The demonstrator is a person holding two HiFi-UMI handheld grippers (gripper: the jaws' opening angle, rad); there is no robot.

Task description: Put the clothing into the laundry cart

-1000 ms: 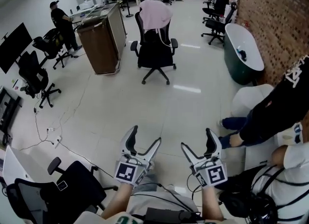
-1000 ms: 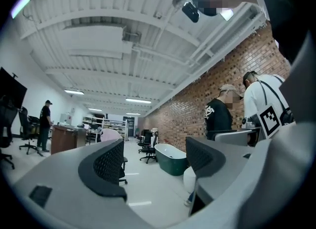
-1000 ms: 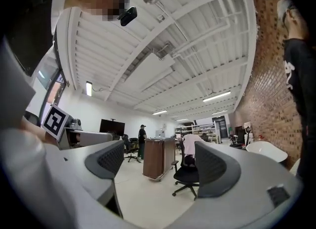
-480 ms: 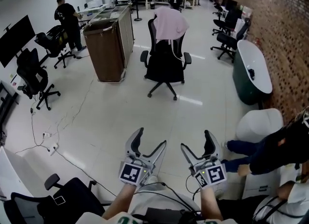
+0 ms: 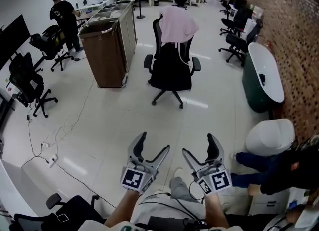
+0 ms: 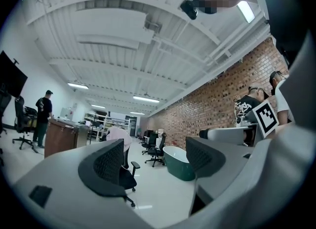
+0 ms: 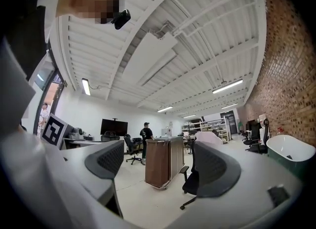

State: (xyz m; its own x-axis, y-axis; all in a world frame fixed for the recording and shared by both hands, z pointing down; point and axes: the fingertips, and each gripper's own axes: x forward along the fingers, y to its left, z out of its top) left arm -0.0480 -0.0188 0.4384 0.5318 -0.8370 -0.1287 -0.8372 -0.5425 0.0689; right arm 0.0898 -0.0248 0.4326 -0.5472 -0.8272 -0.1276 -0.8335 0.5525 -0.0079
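Observation:
A pink garment (image 5: 177, 25) hangs over the back of a black office chair (image 5: 172, 70) in the middle of the room; it also shows small in the left gripper view as the pink garment (image 6: 120, 135) and in the right gripper view as the pink garment (image 7: 211, 137). The brown laundry cart (image 5: 107, 45) stands left of the chair, seen too as the laundry cart (image 7: 163, 161). My left gripper (image 5: 151, 146) and right gripper (image 5: 199, 146) are held low and close to me, well short of the chair. Both stand open with nothing between their jaws.
A dark green tub (image 5: 262, 77) lies along the brick wall at right. A person in black (image 5: 63, 17) stands behind the cart. Someone crouches at lower right (image 5: 279, 168) beside a white stool (image 5: 269, 137). Black office chairs (image 5: 27, 80) line the left; cables (image 5: 47, 143) trail across the floor.
The view has moved forward toward the chair and cart. The person at the lower right has dropped further out of frame. Both grippers keep their place and stay open.

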